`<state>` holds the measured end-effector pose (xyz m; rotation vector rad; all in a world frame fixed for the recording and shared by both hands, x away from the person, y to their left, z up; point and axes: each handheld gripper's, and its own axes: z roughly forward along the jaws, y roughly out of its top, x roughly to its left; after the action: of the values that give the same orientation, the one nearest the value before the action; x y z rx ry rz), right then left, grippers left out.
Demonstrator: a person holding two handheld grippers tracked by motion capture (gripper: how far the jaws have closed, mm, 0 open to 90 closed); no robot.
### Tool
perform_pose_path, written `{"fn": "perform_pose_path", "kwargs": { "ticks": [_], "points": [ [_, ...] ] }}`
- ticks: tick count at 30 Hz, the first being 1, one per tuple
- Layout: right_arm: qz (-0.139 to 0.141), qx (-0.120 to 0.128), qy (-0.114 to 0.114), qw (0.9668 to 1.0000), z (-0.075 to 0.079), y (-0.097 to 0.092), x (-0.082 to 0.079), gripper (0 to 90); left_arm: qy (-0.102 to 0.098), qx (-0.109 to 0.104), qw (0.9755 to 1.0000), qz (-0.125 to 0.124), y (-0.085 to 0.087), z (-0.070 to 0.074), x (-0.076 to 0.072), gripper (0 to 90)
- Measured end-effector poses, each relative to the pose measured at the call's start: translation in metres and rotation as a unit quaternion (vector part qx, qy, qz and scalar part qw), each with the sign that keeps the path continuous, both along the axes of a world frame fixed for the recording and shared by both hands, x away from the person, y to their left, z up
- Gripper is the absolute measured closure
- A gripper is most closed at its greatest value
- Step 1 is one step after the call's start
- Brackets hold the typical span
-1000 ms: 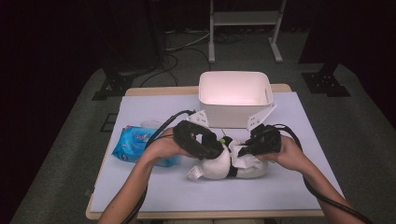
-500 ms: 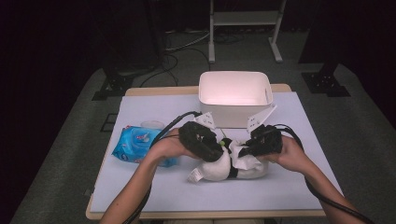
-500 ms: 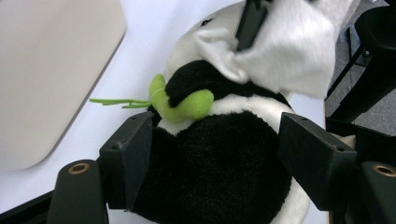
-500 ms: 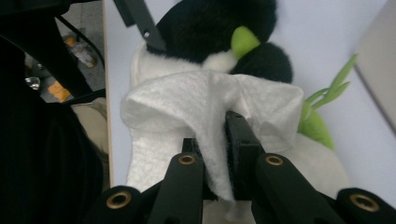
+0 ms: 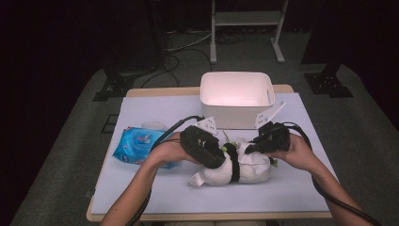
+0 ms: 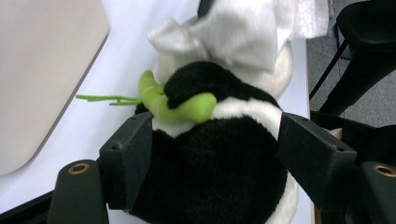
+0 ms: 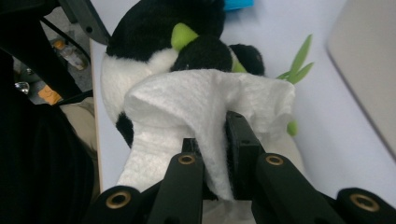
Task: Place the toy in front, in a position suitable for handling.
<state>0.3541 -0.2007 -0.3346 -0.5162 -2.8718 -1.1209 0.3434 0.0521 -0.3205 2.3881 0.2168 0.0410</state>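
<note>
A black-and-white plush panda (image 5: 214,176) lies on its side on the white table (image 5: 155,188), holding a green bamboo sprig (image 6: 184,109). My left gripper (image 5: 226,160) straddles its black middle (image 6: 219,163). The jaws have just been closing, and their pads press the plush from both sides. My right gripper (image 7: 212,135) is shut on a white wipe (image 7: 205,93), which drapes over the panda's head end (image 7: 154,28). In the high view the right gripper (image 5: 249,147) sits at the panda's right end, with the wipe (image 5: 256,157) bunched under it.
A white bin (image 5: 236,120) stands just behind the panda at the table's back. A blue pack of wipes (image 5: 136,143) lies to the left beside my left forearm. Cables trail off both grippers.
My left gripper has shifted slightly down onto the panda's middle. The right hand and the wipe have stayed where they were.
</note>
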Motion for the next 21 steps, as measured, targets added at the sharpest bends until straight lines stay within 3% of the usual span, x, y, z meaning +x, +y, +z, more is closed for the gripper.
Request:
{"fn": "perform_pose_path", "kwargs": {
  "ticks": [3, 5, 14, 16, 21],
  "points": [
    [0.002, 0.011, 0.006, 0.9999, -0.003, -0.001, -0.002, 83.8, 0.000, -0.003, 1.0000, -0.003, -0.004, 0.003, 0.000, 27.0],
    [0.006, 0.016, 0.009, 0.9998, -0.005, -0.001, -0.004, 83.8, 0.001, 0.009, 0.9999, -0.008, -0.009, 0.001, 0.000, 27.7],
    [0.011, 0.020, 0.007, 0.9997, -0.008, -0.003, -0.013, 83.8, 0.023, 0.019, 0.9993, -0.024, -0.030, -0.008, 0.004, 42.2],
    [0.010, 0.020, 0.009, 0.9997, -0.008, -0.003, -0.015, 83.8, 0.019, 0.024, 0.9992, -0.024, -0.033, -0.007, 0.005, 44.5],
    [0.013, 0.022, 0.008, 0.9996, -0.007, -0.004, -0.014, 83.5, 0.008, 0.022, 0.9988, -0.043, -0.036, -0.005, 0.004, 63.4]
  ]
}}
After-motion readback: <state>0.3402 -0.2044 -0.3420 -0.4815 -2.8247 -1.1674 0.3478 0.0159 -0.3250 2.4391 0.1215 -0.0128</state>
